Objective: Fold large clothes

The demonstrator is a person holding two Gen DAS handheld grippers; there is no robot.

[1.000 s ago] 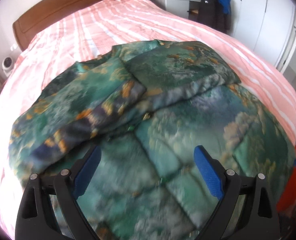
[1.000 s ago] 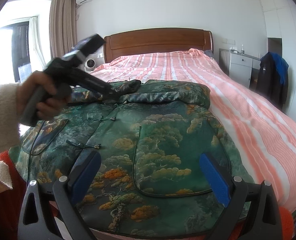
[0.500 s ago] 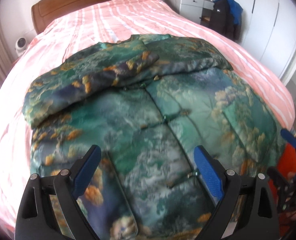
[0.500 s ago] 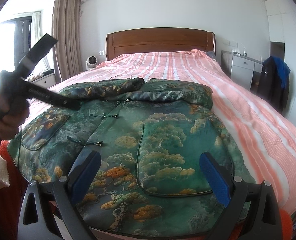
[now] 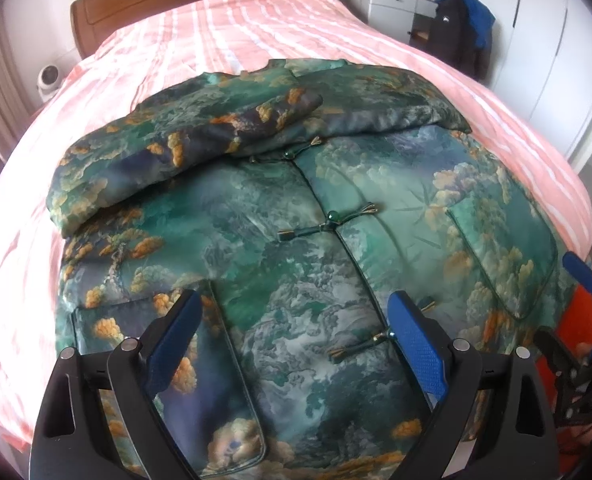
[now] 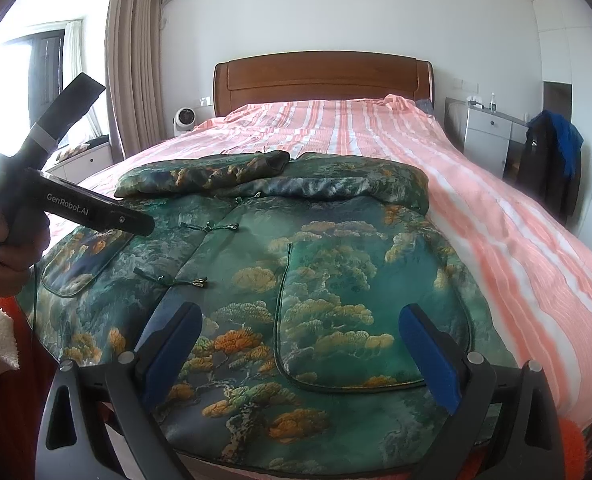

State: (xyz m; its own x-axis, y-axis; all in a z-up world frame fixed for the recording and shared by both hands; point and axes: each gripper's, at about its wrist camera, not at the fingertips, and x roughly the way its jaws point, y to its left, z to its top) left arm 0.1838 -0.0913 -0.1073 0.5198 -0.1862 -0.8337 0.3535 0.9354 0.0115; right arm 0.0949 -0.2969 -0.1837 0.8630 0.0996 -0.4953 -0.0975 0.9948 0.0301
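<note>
Lying flat on the bed, the jacket spreads beyond both grippers' empty, wide-open jaws.

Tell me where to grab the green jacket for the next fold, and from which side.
Take the green jacket by its near hem, one corner per gripper. The hem lies at the foot of the bed, closest to both open grippers, left and right. With both sleeves already folded across the chest, it probably lifts toward the collar.

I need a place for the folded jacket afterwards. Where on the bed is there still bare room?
The striped bedspread is bare between the jacket collar and the headboard, and in a strip along the side toward the white cabinet. The foot end is crowded: the jacket reaches the edge there.
</note>
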